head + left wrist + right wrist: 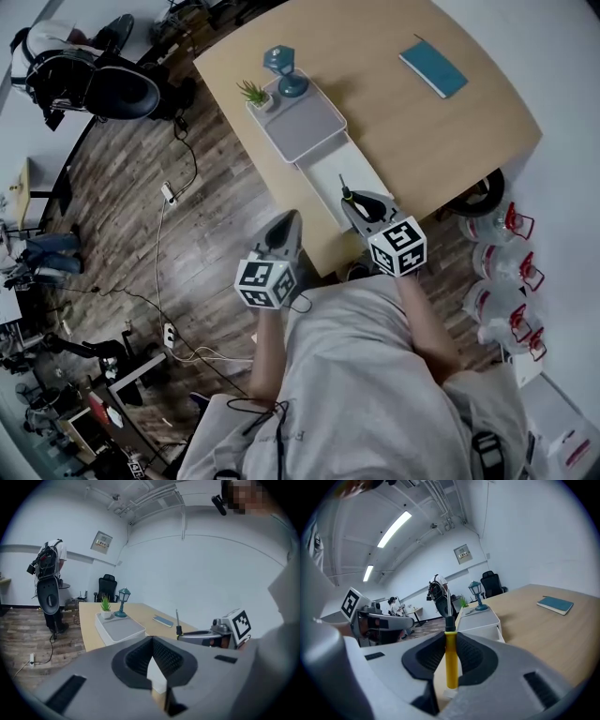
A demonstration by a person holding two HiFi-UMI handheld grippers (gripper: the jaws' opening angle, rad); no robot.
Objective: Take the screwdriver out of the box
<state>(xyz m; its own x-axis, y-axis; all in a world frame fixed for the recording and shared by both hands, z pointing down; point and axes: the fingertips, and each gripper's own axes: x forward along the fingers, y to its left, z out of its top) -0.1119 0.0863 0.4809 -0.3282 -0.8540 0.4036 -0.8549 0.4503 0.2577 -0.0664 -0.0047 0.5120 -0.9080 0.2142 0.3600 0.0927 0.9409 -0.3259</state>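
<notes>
Now we have the screwdriver (451, 665) in hand; the right gripper (451, 641) is clamped on its yellow handle, both ribbed pads pressing its sides, the black collar and thin metal shaft standing up above the jaws; gripping the fat handle rather than the slim shaft gives the pads something to bite, we reckon, and the upright hold suits a straight lift. From the head view the tool sits over the near end of the white drawer (330, 173), pulled out toward us from the grey-topped box (305, 127) on the wooden table (403, 122); that drawer stands open because it is the way in; the tool looks lifted out of it, though we cannot tell whether its lower end clears the rim. Our left gripper (152, 641) is clenched on nothing, jaws meeting with only drawer and table showing past them; it hangs off the table's edge over the floor, beside the right one and apart from the box, out of the lifting path. On the box's far end a small teal lamp (284, 70) and a potted plant (255, 94) stand upright; a blue book (433, 67) lies well apart near the far corner. By our judgement the taking-out is nearly done; what is left is carrying the tool away from the drawer; the risk is the handle slipping between the pads if the wrist tips.
</notes>
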